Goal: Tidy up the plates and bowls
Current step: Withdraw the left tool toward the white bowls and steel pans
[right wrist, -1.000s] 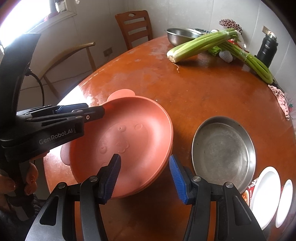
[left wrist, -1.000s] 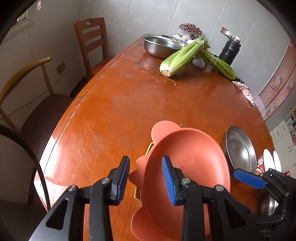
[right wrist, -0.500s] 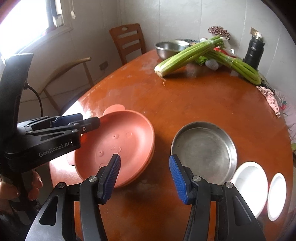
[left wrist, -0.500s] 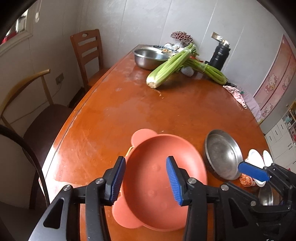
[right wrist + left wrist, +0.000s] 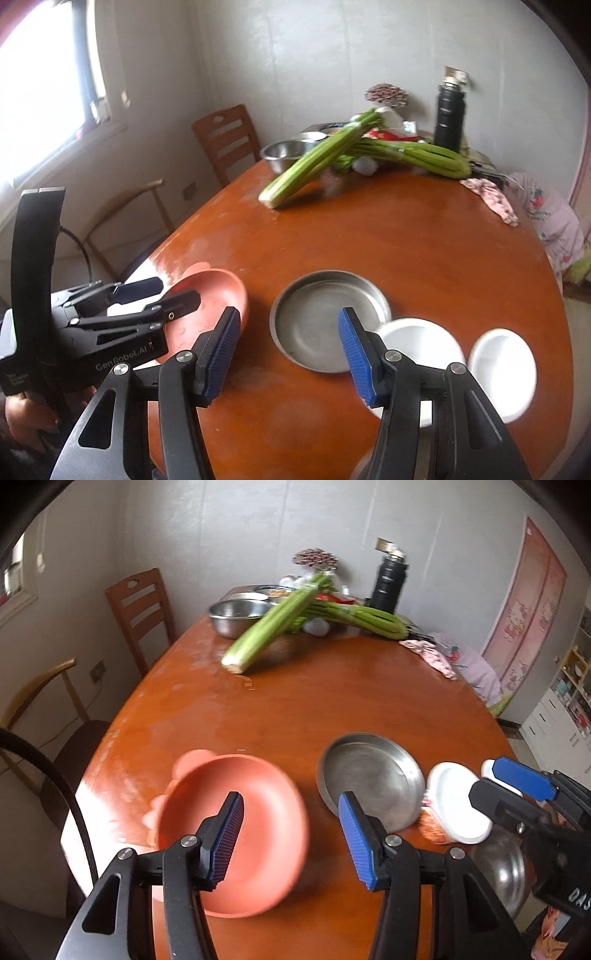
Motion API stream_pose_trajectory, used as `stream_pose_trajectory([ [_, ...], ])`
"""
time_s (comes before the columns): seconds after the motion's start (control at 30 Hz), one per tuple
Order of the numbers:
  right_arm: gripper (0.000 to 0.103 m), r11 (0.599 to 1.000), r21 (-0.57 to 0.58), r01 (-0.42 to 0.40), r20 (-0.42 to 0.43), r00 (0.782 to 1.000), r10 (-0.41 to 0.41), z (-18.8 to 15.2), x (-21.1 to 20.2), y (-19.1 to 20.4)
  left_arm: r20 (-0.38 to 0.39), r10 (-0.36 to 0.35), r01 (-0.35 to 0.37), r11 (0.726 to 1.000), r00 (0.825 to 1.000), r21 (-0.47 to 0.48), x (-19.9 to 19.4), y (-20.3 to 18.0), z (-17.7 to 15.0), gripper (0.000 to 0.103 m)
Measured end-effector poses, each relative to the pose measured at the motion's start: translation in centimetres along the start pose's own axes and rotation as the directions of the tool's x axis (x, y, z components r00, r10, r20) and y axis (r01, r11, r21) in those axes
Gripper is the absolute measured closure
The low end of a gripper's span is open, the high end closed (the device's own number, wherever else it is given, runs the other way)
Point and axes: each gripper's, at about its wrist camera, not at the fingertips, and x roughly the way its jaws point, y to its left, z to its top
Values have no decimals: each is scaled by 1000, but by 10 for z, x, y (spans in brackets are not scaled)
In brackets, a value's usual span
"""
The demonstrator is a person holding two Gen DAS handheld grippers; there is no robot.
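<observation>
A salmon-pink plate with ears (image 5: 255, 812) lies on the orange table near its left front edge; it also shows in the right wrist view (image 5: 210, 295). A steel plate (image 5: 373, 779) (image 5: 325, 317) lies to its right. Two white plates (image 5: 417, 339) (image 5: 502, 373) lie further right. My left gripper (image 5: 291, 838) is open and empty, held above the table between the pink plate and the steel plate. My right gripper (image 5: 288, 354) is open and empty above the table in front of the steel plate.
Celery stalks (image 5: 269, 631), a steel bowl (image 5: 236, 616), a black flask (image 5: 388, 579) and a pink cloth (image 5: 432, 653) sit at the table's far end. Wooden chairs (image 5: 140, 605) stand along the left side. Another steel dish (image 5: 498, 867) lies at the front right.
Both grippers have pulled back and up from the pink plate, and both views now take in more of the table. The left gripper's jaws have spread wider. The plates stay put.
</observation>
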Motion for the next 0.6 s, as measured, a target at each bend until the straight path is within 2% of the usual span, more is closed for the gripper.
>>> stream_pose_trajectory([
  [0.27, 46, 994, 97, 49, 49, 997, -54, -19, -41, -72, 5, -52, 52, 997, 999, 65, -7, -66, 0, 50],
  [0.6, 46, 975, 189, 120, 78, 988, -136, -50, -84, -154, 10, -77, 75, 993, 997, 90, -9, -119, 1, 50],
])
